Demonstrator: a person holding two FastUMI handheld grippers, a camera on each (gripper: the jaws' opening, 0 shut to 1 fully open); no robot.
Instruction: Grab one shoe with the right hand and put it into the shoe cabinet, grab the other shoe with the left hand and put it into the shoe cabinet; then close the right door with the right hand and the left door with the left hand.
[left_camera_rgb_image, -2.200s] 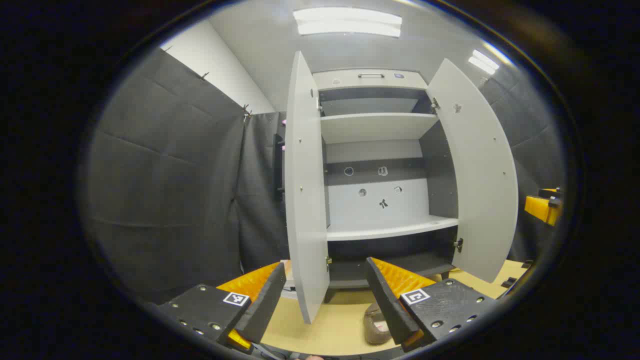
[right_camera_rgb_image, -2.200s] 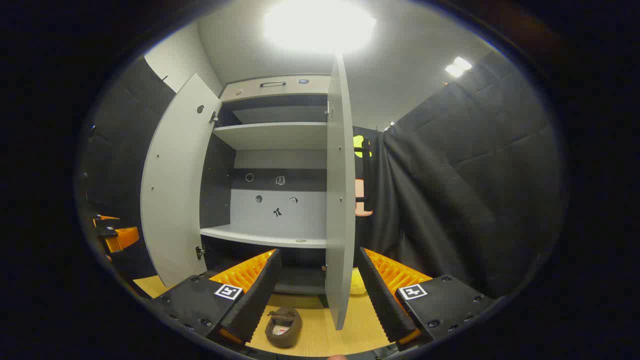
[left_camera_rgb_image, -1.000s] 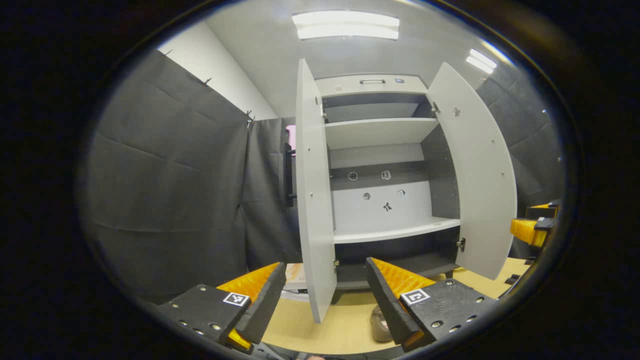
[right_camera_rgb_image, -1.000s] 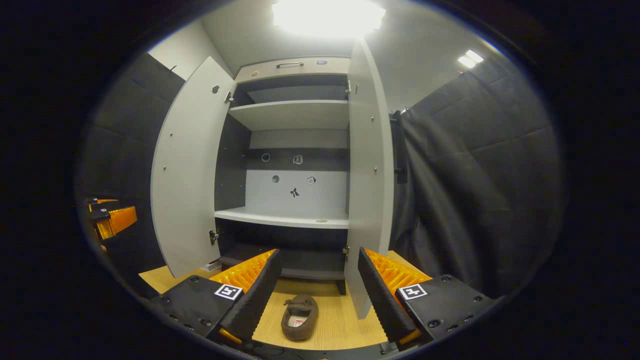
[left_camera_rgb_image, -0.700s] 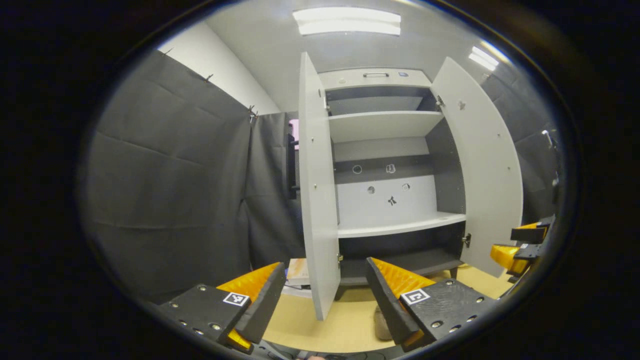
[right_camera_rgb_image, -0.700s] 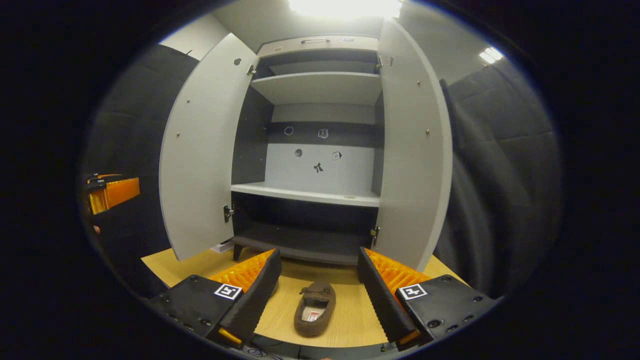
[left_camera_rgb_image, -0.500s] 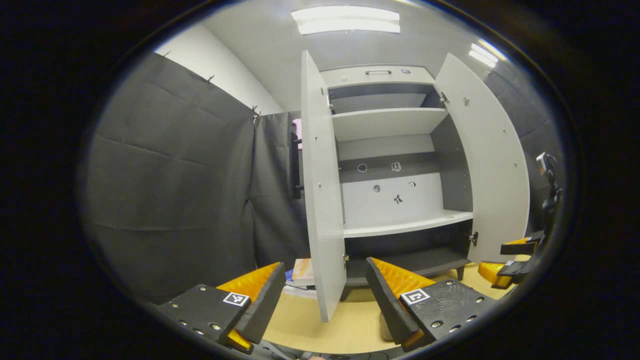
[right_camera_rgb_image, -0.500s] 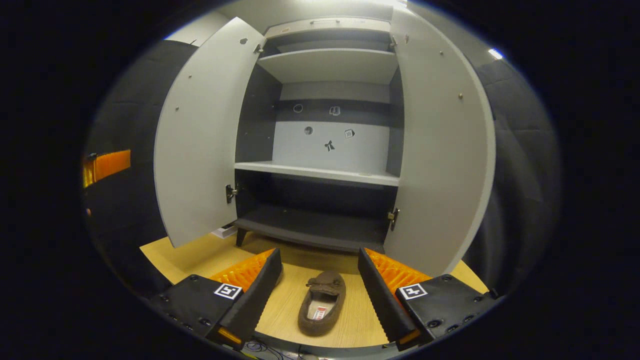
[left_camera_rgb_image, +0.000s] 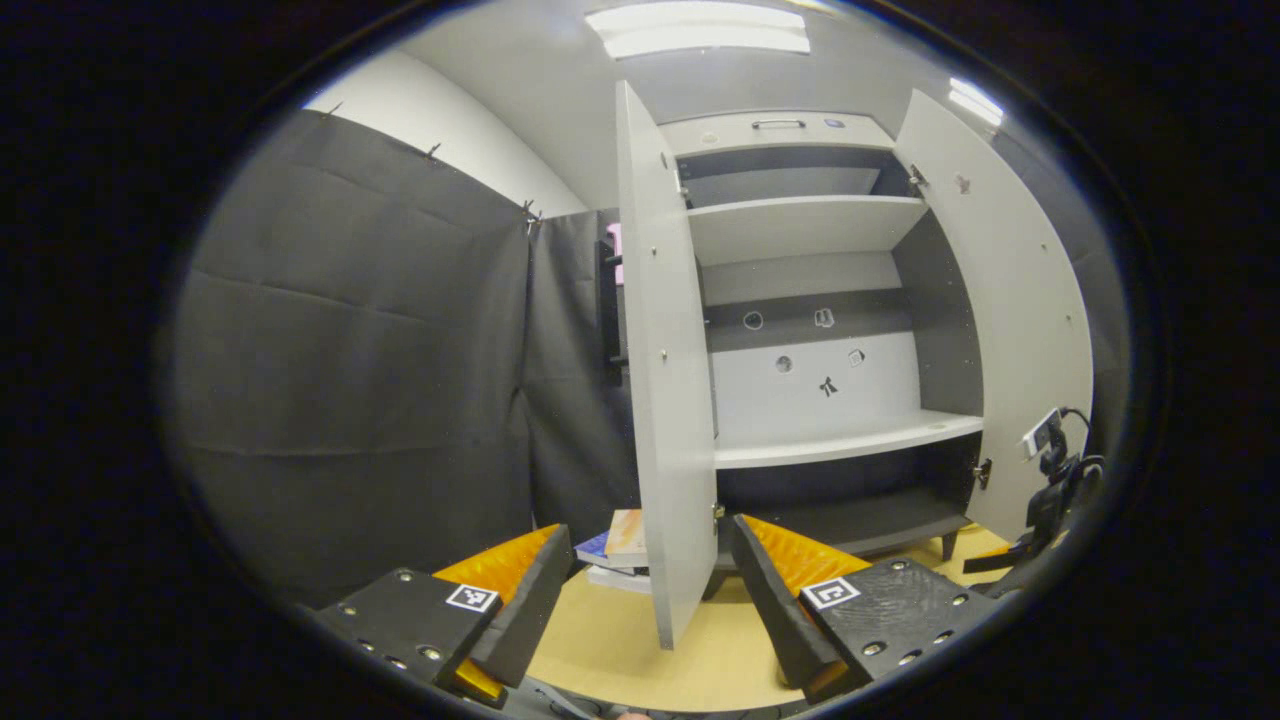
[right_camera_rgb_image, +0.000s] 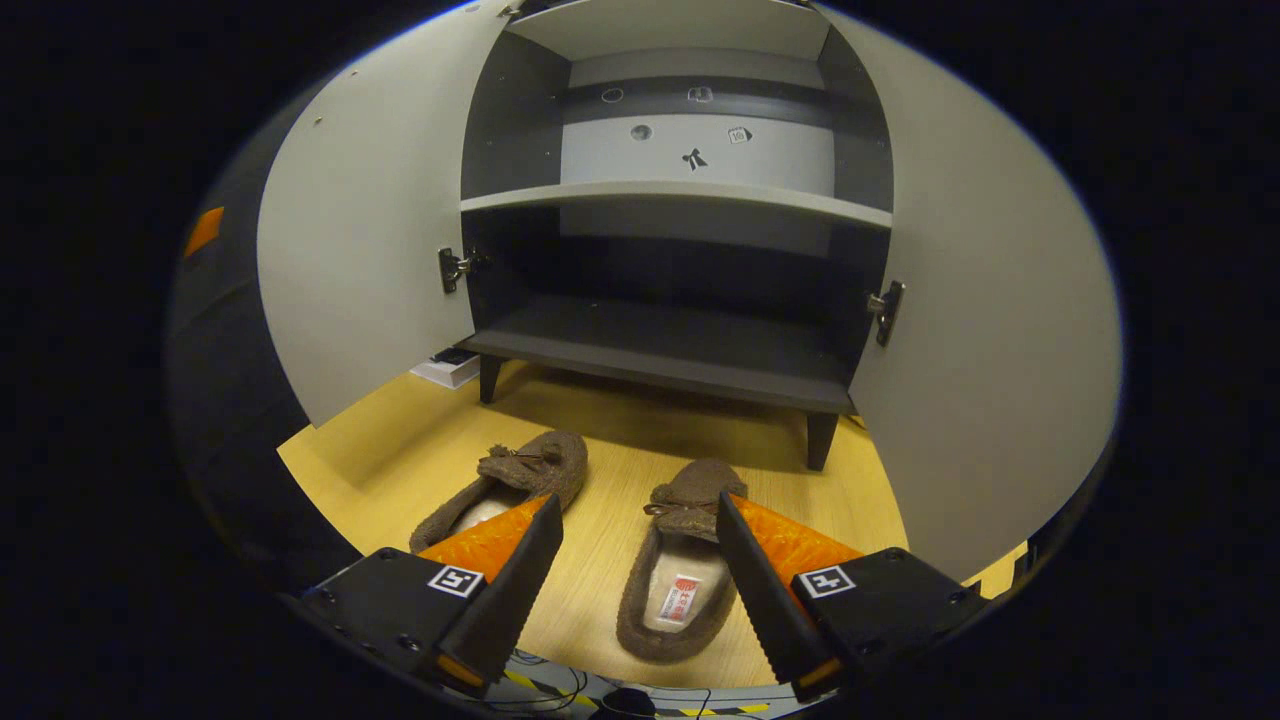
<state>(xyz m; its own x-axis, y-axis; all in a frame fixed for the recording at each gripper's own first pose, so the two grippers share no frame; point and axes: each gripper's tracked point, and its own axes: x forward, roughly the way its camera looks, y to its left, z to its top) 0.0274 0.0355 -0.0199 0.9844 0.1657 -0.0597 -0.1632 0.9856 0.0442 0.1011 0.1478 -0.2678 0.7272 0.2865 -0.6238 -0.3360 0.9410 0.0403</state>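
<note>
- The right gripper has tipped downward since half a second ago: two brown slippers now lie in its view where one showed before, and the shoe cabinet's top shelves have slid out of sight.
- Its jaws stand wide apart and grip nothing, hanging above the right slipper, which lies on the wooden floor between the fingers.
- The left slipper lies just beside it; both point toes toward the cabinet, long axes running front to back, the left one angled slightly.
- A red-and-white insole label is too small to read.
- The left gripper, jaws wide and empty, has swung left; the left door's edge stands between its fingers, the right door open, books stacked beside the cabinet.
</note>
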